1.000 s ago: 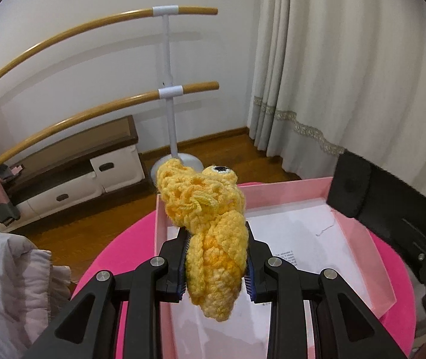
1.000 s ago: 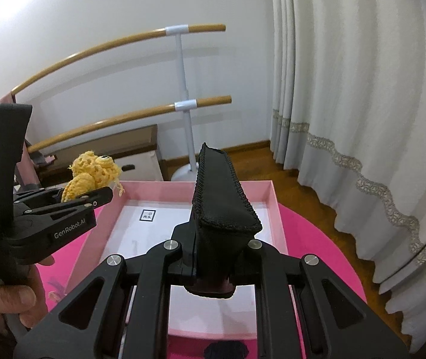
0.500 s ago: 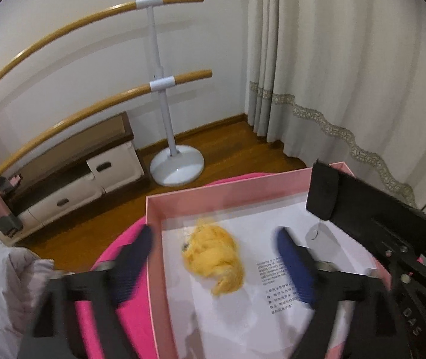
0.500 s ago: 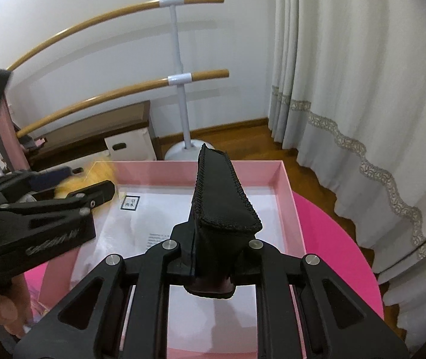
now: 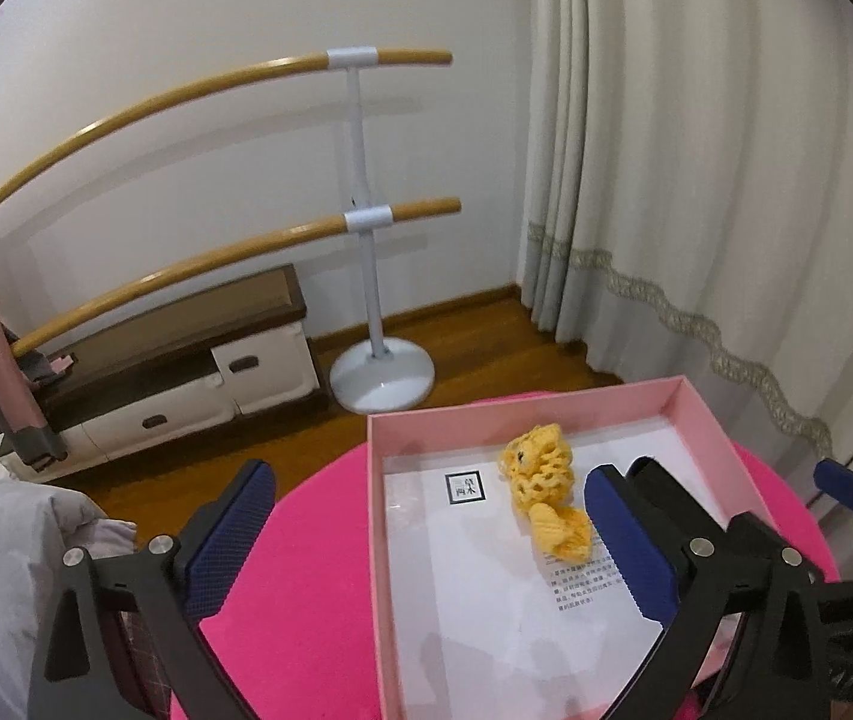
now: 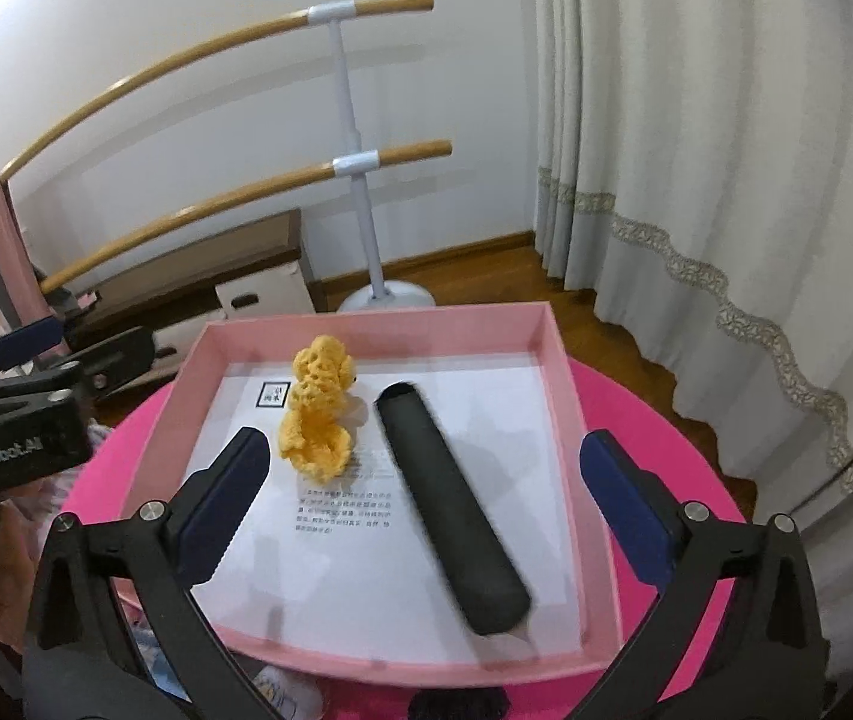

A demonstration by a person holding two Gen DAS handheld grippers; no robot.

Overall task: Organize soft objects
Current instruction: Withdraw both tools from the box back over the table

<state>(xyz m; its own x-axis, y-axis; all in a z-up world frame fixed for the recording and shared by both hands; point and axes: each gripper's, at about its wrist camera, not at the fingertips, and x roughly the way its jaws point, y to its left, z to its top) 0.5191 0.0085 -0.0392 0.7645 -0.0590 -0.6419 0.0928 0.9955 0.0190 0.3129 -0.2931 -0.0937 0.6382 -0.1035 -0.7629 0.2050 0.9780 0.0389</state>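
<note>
Both grippers' jaws had just opened, nothing between them: left gripper [image 5: 426, 534], right gripper [image 6: 426, 492]. Duck [image 6: 318, 414] and pouch [image 6: 450, 504] lay in the box [image 6: 366, 330], pouch lengthwise under the right gripper.

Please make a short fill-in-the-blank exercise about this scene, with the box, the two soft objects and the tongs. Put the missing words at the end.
1. The yellow crochet toy lies inside the pink ____, on white printed paper.
2. The long pouch lying beside the toy is ____ in colour.
3. The right tongs and the left tongs both stand ____, holding nothing.
4. The box rests on a round ____ table.

Missing words: box; black; open; pink
</note>
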